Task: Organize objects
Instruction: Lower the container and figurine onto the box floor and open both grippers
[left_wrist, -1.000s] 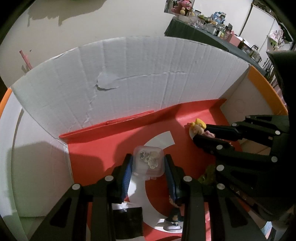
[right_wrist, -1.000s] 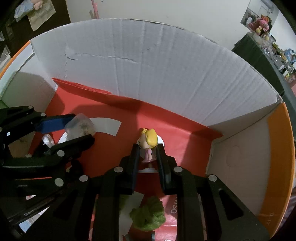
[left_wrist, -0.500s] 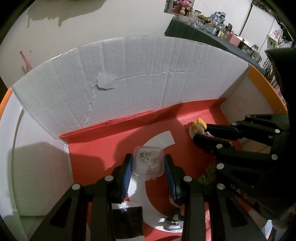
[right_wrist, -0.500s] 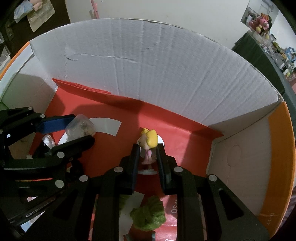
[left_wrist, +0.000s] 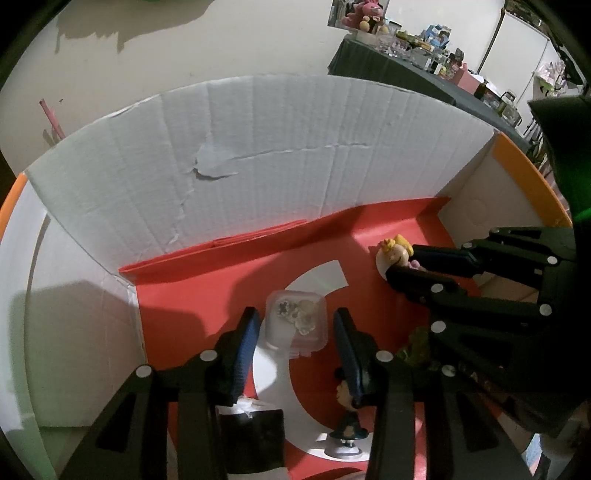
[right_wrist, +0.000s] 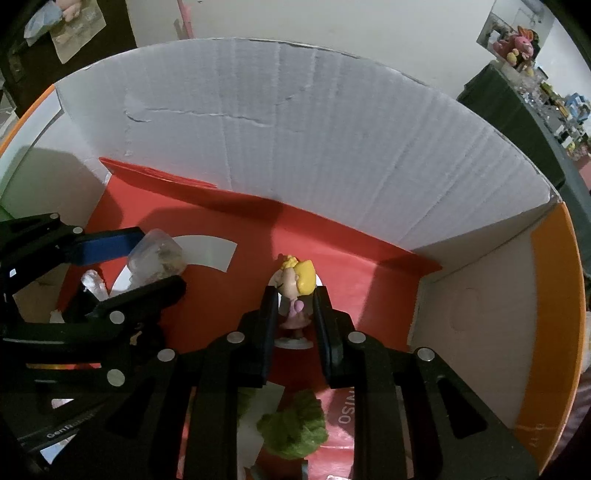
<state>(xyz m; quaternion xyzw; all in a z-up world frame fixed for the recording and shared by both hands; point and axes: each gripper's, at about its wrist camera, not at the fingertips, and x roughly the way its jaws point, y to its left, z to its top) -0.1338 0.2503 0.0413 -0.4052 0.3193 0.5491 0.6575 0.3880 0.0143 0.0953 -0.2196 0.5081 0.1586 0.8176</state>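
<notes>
Left tongs (left_wrist: 295, 332) opening, now clear of the clear case (left_wrist: 296, 322) set down in the box (left_wrist: 258, 147), right tongs (right_wrist: 295, 314) clamped on the blonde figurine (right_wrist: 295, 291).

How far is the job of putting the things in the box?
Done: a dark-haired figure, a black packet and a green toy already lie in the box. In hand: the left gripper is opening around the clear case on the floor; the right gripper is shut on the blonde figure. Left: release the figure. Anything still outside is not visible.
</notes>
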